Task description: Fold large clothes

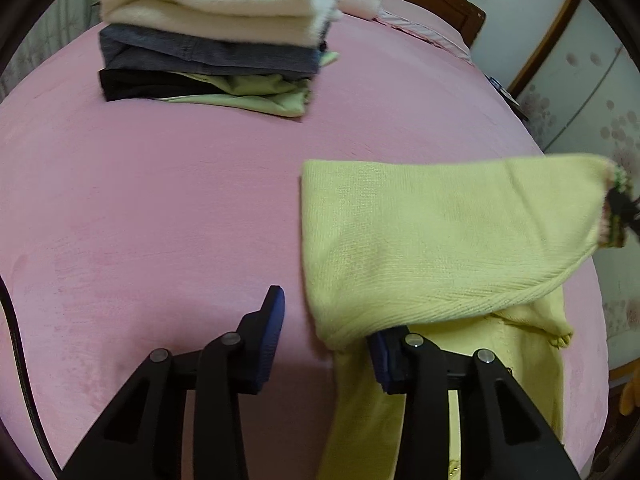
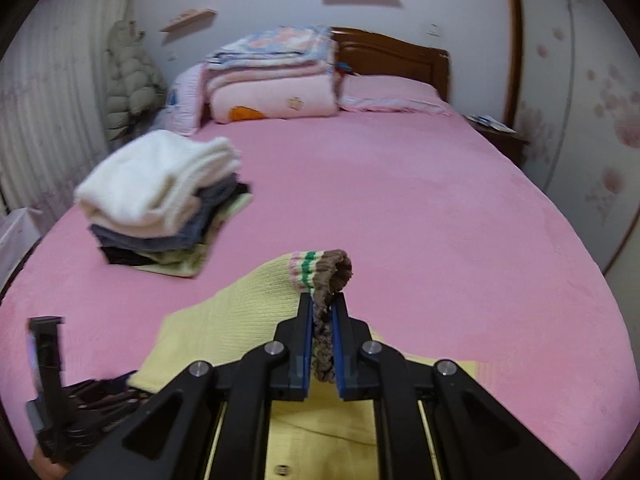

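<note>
A pale yellow knit sweater (image 1: pixel 440 240) lies on the pink bed (image 1: pixel 160 200), partly folded. It also shows in the right wrist view (image 2: pixel 240 320). My right gripper (image 2: pixel 323 312) is shut on the sweater's striped brown cuff (image 2: pixel 328 276) and holds the sleeve lifted over the body. That cuff shows at the right edge of the left wrist view (image 1: pixel 616 208). My left gripper (image 1: pixel 326 328) is open, low over the bed at the sweater's near left edge; its right finger is under the fabric. It appears at the lower left of the right wrist view (image 2: pixel 48 380).
A stack of folded clothes (image 1: pixel 216 40) sits on the far left of the bed, also in the right wrist view (image 2: pixel 160 200). Folded blankets (image 2: pixel 276 80) and a pillow (image 2: pixel 392 100) lie by the wooden headboard (image 2: pixel 400 56). A nightstand (image 2: pixel 500 132) stands at the right.
</note>
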Motion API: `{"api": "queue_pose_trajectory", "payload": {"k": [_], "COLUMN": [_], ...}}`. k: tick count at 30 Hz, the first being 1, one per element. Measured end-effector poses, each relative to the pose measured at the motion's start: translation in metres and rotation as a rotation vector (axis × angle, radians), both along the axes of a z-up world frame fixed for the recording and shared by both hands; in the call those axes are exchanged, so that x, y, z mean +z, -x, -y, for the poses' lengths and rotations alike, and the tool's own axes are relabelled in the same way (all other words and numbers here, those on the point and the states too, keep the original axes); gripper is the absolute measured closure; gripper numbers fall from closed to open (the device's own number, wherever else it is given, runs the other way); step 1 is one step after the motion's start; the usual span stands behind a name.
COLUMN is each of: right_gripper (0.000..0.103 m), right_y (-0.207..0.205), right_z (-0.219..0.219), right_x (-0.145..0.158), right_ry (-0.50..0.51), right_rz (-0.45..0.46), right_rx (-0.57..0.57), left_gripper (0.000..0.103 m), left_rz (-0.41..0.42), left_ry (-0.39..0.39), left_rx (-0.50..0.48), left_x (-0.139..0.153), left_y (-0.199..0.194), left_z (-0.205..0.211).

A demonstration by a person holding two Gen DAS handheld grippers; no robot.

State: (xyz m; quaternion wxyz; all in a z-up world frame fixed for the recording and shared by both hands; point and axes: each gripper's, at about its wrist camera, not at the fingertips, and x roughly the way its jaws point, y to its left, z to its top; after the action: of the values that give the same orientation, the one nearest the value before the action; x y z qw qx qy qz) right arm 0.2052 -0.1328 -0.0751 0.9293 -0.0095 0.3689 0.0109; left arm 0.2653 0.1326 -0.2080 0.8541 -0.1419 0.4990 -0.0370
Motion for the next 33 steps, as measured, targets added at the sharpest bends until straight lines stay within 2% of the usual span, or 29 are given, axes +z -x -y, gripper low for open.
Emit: {"api": "queue_pose_trajectory", "payload": {"k": [9, 12, 15, 16, 17, 19, 21, 23, 26, 33], "right_gripper": [0.094, 0.088, 0.075, 0.072, 0.071, 0.07, 0.07, 0.07, 0.07, 0.07], "right_y": [-0.018, -0.019, -0.018, -0.016, -0.012, -0.003, 0.01, 0.023, 0.033, 0.021], "right_z": [0.045, 0.047, 0.059, 0.063, 0.073, 0.085, 0.098, 0.107, 0.107, 0.097], "right_x": [-0.089, -0.109, -0.113, -0.112, -0.107, -0.1, -0.093, -0.089, -0.09, -0.106], "right_ry": [-0.032, -0.042, -0.12, -0.159, -0.236, -0.313, -0.366, -0.407, -0.402, -0.364], "right_rz": [-0.234, -0.28, -0.268, -0.27, -0.266, -0.252, -0.23, -0.212, -0.222, -0.269], "right_rx": [-0.1, -0.106, -0.125, -0.132, -0.14, -0.157, -0.174, -0.163, -0.133, -0.127], "left_gripper": [0.065, 0.065, 0.058, 0.051, 0.048, 0.048, 0.047, 0.047, 0.047, 0.047], "left_rz": [-0.008, -0.009, -0.014, -0.015, -0.011, 0.009, 0.043, 0.083, 0.083, 0.001], "left_ry": [-0.032, -0.04, -0.026, -0.004, 0.018, 0.064, 0.103, 0.104, 0.081, 0.123], "left_rx": [-0.033, -0.044, -0.073, -0.09, -0.098, -0.11, -0.12, -0.111, -0.088, -0.06], "left_x": [-0.006, -0.006, -0.005, -0.002, 0.001, 0.009, 0.02, 0.031, 0.031, 0.001], "left_y": [0.002, 0.001, 0.003, 0.005, 0.007, 0.012, 0.016, 0.015, 0.0, -0.049], "left_z": [0.012, 0.013, 0.013, 0.01, 0.008, 0.002, -0.005, -0.013, -0.019, -0.022]}}
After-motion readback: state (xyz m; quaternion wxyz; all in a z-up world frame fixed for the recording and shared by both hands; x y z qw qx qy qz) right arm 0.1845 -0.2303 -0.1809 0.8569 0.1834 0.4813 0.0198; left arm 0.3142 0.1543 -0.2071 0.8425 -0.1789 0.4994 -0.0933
